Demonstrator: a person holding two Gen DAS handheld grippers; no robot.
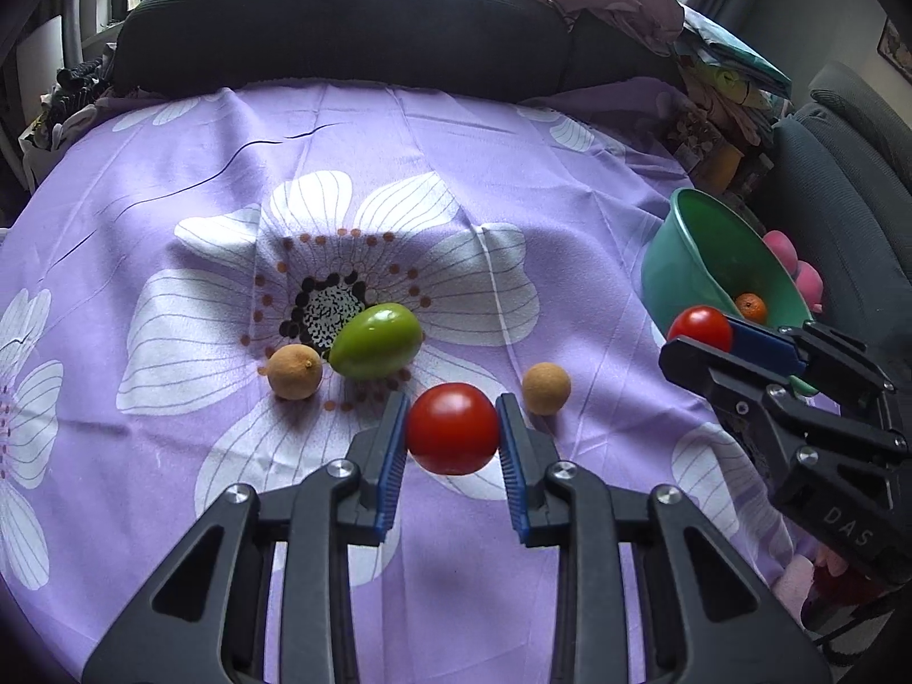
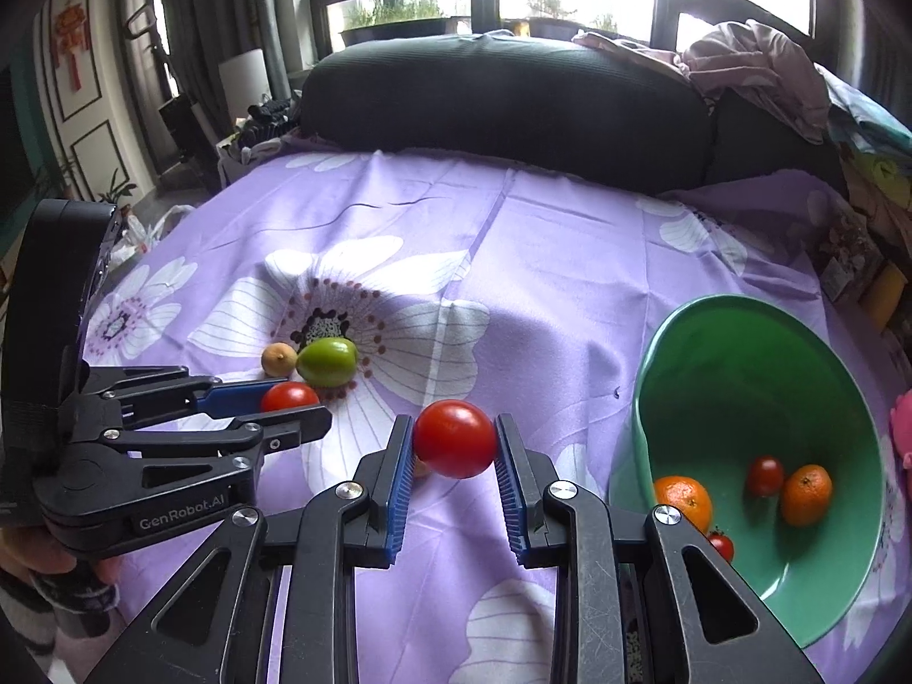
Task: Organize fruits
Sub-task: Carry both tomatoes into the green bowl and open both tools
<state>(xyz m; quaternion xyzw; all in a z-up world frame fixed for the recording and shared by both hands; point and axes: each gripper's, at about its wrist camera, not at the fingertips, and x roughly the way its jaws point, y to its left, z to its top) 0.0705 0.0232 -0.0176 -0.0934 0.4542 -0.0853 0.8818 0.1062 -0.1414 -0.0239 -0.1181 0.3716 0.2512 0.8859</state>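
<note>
Left hand-held gripper (image 2: 293,402), marked GenRobot.AI, clamps tomato (image 2: 289,397); right (image 2: 454,444) clamps another.

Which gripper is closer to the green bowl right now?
Right. The right gripper, shut on a tomato, hangs just beside the green bowl. The left gripper, shut on another tomato, is farther off, over the cloth's middle.

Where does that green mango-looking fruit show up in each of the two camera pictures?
Left wrist view: the green fruit lies centre-left on the purple floral cloth, beyond the held tomato.
Right wrist view: the green fruit sits left of centre.
Shared landmark: in both views it lies at the dark flower centre, a small tan fruit on its left.
</note>
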